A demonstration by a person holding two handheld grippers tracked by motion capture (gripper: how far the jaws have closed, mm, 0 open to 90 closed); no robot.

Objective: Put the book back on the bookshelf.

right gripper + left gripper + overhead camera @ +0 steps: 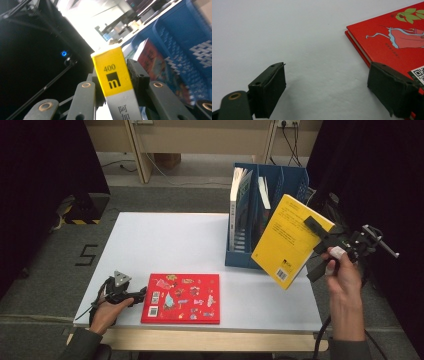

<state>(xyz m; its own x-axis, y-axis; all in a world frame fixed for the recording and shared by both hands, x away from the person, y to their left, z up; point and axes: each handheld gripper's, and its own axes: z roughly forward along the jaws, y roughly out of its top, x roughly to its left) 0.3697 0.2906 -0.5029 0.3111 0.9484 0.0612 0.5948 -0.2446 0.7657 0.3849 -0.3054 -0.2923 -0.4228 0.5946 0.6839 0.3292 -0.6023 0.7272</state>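
Yellow book held aloft beside the blue file rack, red book flat near the idle left gripper.

Nearest, the left gripper point(131, 296) rests on the white table point(165, 240) with jaws spread, the red book point(181, 298) just to its right, lying flat. Farther off, the right gripper point(320, 236) pinches the yellow book point(290, 240) by its spine, in the air and tilted, long axis slanting up toward the rack point(270, 195) just behind and to its left; slots there hold upright books.
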